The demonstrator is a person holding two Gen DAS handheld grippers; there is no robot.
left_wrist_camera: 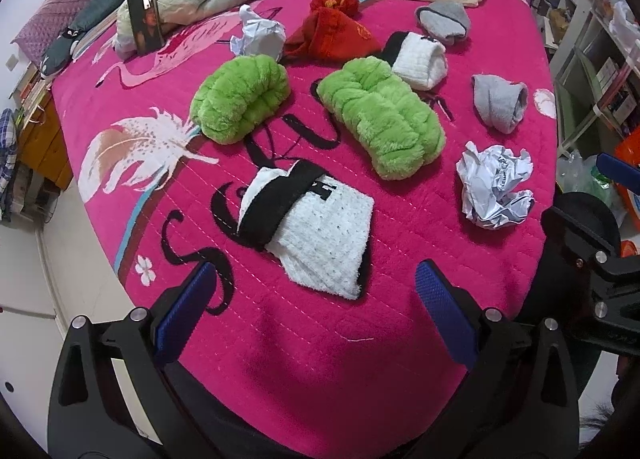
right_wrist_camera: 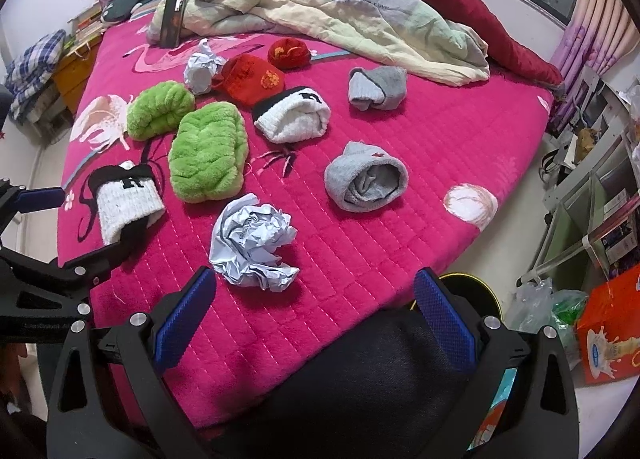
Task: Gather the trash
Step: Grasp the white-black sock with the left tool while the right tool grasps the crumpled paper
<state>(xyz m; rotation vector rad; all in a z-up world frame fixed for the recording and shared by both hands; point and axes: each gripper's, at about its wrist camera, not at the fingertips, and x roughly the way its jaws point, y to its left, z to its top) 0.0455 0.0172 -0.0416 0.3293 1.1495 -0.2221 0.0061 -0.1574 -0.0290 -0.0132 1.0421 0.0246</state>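
Both tongs, left (left_wrist_camera: 316, 303) and right (right_wrist_camera: 316, 301), gape empty over the bed (right_wrist_camera: 400, 219); nearest paper ball (right_wrist_camera: 254, 245) (crumpled) lies among rolled socks (right_wrist_camera: 206, 155).

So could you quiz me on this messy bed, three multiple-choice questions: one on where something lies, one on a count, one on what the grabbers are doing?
1. Where is the nearer crumpled paper ball?
A. under the quilt
B. just ahead of the right gripper
C. on the floor

2. How many fluffy green socks lie on the pink bedspread?
A. one
B. two
C. four

3. What state are both grippers in?
A. open and empty
B. each shut on a sock
C. shut on paper

Answers: 1 B, it lies close before the blue fingers; 2 B, a pair lies side by side; 3 A, the left gripper and the right both show spread, empty fingers.
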